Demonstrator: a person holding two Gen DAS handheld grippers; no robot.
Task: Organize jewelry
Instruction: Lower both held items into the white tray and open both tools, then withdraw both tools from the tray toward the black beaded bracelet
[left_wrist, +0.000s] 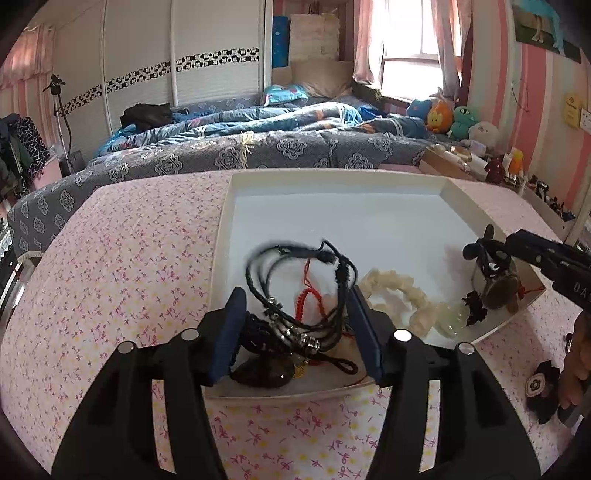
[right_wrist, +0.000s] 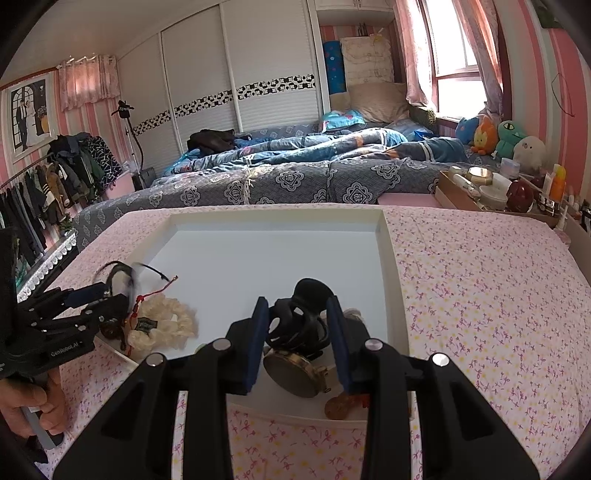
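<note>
Pink-striped walls (right_wrist: 569, 74), white wardrobe (right_wrist: 236, 62), sunlit window (left_wrist: 410, 29), bed (right_wrist: 295, 177).

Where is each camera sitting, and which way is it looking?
Left wrist: sits on the left gripper, looking forward along its fingers over the white tray at the black cord bracelets; the right gripper reaches in from the right.
Right wrist: sits on the right gripper, looking forward at the black ornament and brass disc; the left gripper and hand show at left.
Shared: the tray, the cream bracelet, the flowered cloth and the bed behind.
</note>
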